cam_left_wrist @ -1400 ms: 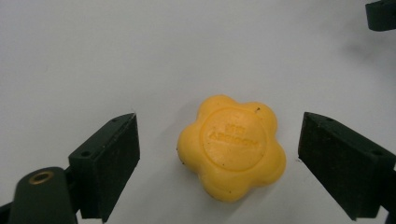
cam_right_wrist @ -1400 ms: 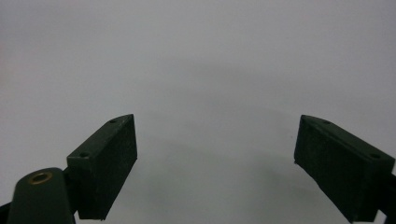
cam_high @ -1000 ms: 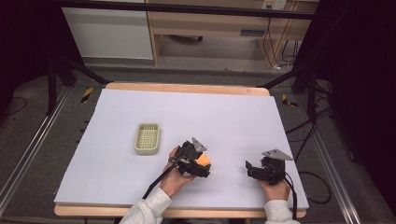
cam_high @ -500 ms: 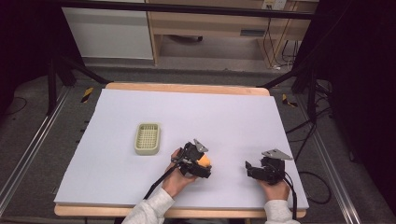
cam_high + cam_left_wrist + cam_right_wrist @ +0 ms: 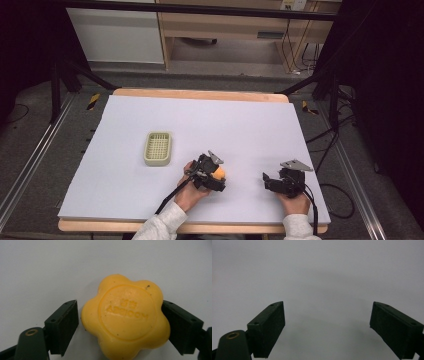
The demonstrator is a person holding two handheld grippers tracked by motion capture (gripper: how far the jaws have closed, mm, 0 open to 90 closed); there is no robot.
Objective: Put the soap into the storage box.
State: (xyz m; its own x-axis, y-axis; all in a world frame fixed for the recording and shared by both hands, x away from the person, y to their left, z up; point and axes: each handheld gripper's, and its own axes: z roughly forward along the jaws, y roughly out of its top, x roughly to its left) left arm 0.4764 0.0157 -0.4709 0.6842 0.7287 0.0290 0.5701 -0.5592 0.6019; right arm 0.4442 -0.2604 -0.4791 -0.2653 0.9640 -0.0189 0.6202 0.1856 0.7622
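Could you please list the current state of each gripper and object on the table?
Left gripper: open, jaws on either side of the soap; one jaw touches it, a small gap at the other.
Yellow flower-shaped soap: lying flat on the table, embossed face up, not lifted.
Right gripper: open, nothing between its jaws.
Pale green basket: upright on the table, apparently empty, apart from both grippers.

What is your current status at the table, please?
Left gripper jaws bracket the yellow soap, small gap one side. Right gripper open. Tray apart.
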